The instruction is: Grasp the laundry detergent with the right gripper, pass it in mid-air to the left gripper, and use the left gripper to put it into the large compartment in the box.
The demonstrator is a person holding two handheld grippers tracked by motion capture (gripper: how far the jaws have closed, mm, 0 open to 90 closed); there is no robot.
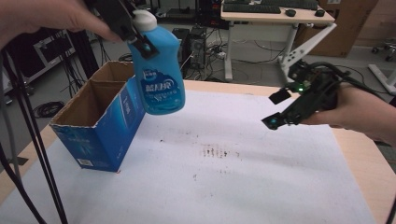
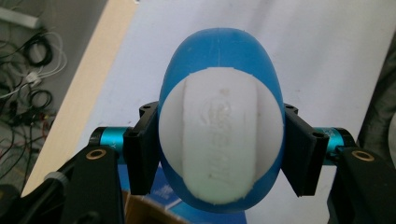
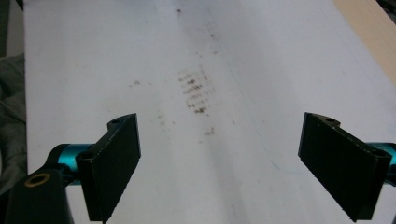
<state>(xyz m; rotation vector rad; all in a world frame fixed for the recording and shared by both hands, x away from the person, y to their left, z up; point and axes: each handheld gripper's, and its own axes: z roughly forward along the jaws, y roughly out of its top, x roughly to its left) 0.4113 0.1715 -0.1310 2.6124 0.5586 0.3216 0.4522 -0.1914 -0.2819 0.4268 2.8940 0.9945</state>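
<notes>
The left gripper [image 1: 135,35] pinches the bottle [image 1: 159,74] at the neck, just under its white cap [image 2: 222,140], and we hold it in the air beside the box [image 1: 100,119], just past its right wall. The right gripper [image 1: 280,109] hovers over the mat [image 1: 243,177] with jaws spread and nothing between them. We judge the main risk to be slip: the grip sits high on a smooth, rounded neck, so the hanging bottle may swing or rotate between the pads. A low pass could also catch the box's rim and tip it. The box floor is hidden behind its walls, and the label print is too blurred to read.
</notes>
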